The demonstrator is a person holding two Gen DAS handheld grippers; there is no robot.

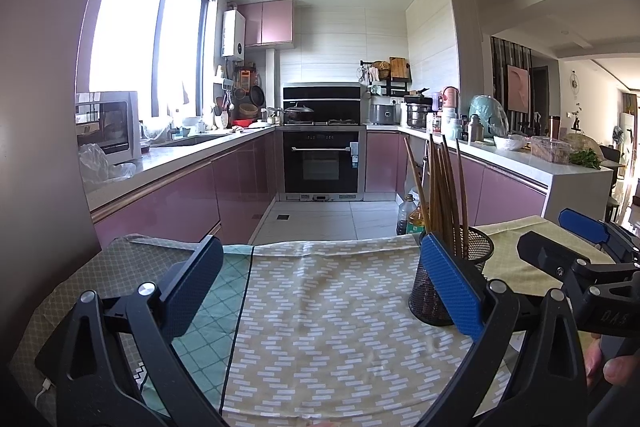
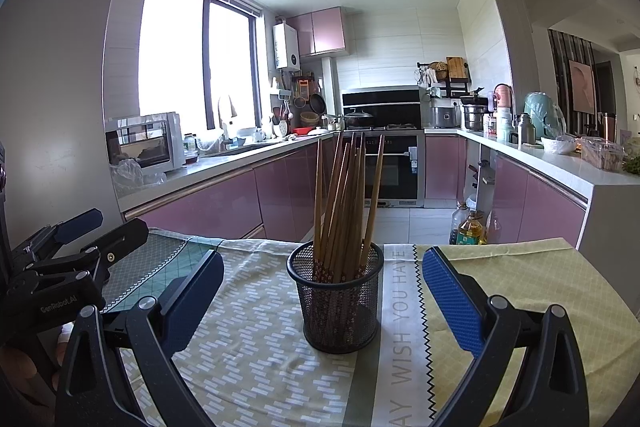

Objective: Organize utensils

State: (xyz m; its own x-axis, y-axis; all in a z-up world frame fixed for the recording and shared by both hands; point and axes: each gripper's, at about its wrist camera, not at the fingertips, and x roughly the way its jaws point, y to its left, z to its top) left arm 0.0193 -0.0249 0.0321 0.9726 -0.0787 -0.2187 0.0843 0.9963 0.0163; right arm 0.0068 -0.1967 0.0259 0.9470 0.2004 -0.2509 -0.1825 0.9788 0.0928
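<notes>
A black mesh holder (image 2: 336,301) stands upright on the patterned cloth and holds several brown wooden chopsticks (image 2: 344,203). It sits straight ahead of my right gripper (image 2: 322,267), which is open and empty, one finger on each side and short of it. In the left wrist view the holder (image 1: 460,279) is at the right, partly behind the right finger of my left gripper (image 1: 320,267), which is open and empty over bare cloth. The right gripper (image 1: 560,231) shows at that view's right edge; the left gripper (image 2: 100,227) shows at the right view's left edge.
The table is covered with patchwork cloths (image 1: 320,327), with its far edge just beyond the holder. Oil bottles (image 2: 470,227) stand on the floor past the edge. Pink kitchen cabinets (image 1: 240,187), an oven (image 1: 324,163) and cluttered counters lie beyond.
</notes>
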